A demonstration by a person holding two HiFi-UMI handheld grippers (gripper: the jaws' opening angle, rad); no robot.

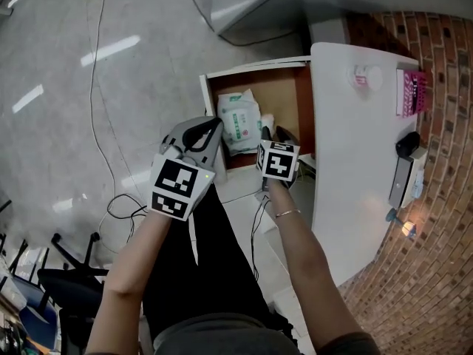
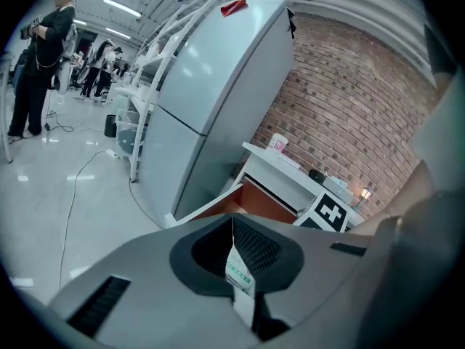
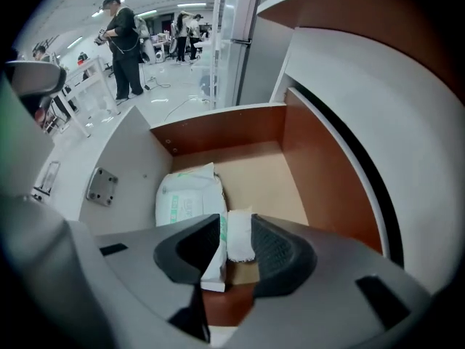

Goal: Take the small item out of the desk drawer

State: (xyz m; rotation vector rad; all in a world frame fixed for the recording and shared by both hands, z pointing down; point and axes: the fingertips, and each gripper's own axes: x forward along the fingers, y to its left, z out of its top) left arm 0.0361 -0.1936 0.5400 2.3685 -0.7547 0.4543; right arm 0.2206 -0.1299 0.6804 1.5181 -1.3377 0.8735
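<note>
The desk drawer (image 1: 277,95) stands pulled out, brown inside. In it lie a white-and-green wipes packet (image 1: 240,120) and, to its right, a small white item (image 1: 267,121). My right gripper (image 1: 269,132) reaches into the drawer (image 3: 251,158). Its jaws stand open on either side of the small white item (image 3: 239,235), whose right edge lies at the right pad, while the wipes packet (image 3: 187,198) lies at the left. My left gripper (image 1: 214,124) hovers by the drawer's left wall, shut (image 2: 234,220) and holding nothing. A sliver of the packet (image 2: 240,269) shows behind its tips.
The white desk top (image 1: 355,161) on the right carries a small white jar (image 1: 366,76), a pink item (image 1: 414,91) and a black device (image 1: 406,143). A brick wall runs behind it. A grey cabinet (image 1: 244,6) stands beyond the drawer. Cables (image 1: 122,209) and a chair base (image 1: 66,272) are on the floor.
</note>
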